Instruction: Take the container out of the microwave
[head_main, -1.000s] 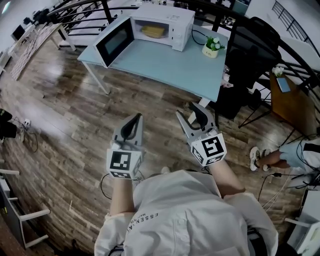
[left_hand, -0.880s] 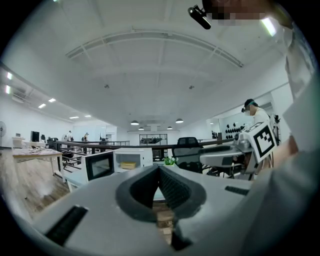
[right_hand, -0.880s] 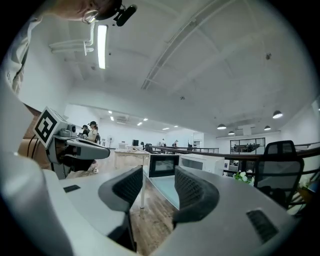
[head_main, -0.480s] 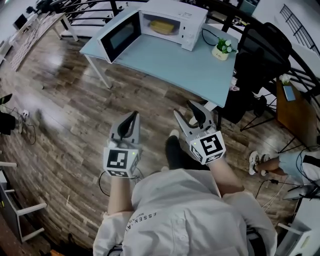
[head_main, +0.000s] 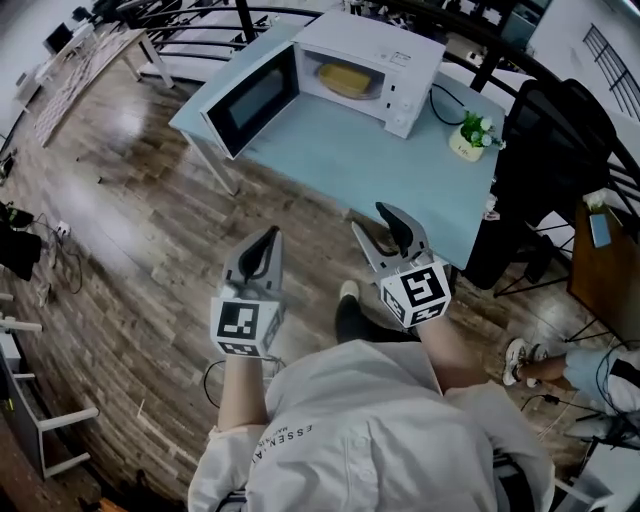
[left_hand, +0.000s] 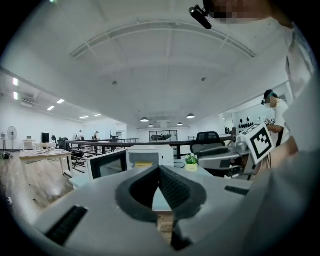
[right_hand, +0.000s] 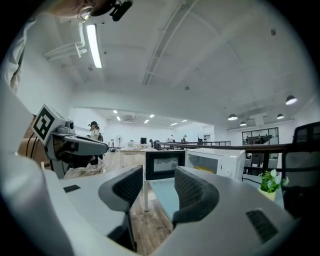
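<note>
A white microwave (head_main: 375, 60) stands at the far end of a light-blue table (head_main: 400, 170), its door (head_main: 255, 100) swung wide open to the left. A yellow container (head_main: 345, 78) sits inside the cavity. Both grippers are held over the wooden floor, well short of the table. My left gripper (head_main: 268, 240) is shut with nothing in it, its pads meeting (left_hand: 159, 172). My right gripper (head_main: 382, 228) is open and empty, with a clear gap (right_hand: 159, 182) between its fingers. Beyond the jaws, both gripper views show the microwave (left_hand: 150, 155) (right_hand: 217, 161) and the container (left_hand: 144, 163) (right_hand: 202, 169).
A small potted plant (head_main: 470, 135) stands on the table right of the microwave. A black office chair (head_main: 555, 130) is at the table's right end, a wooden side table (head_main: 600, 235) beyond it. Another person's feet (head_main: 525, 362) show at right. Cables lie on the floor (head_main: 30, 250).
The table and microwave have come closer and lower in the head view, as the person walks towards them. Both grippers keep their pose: left shut, right open.
</note>
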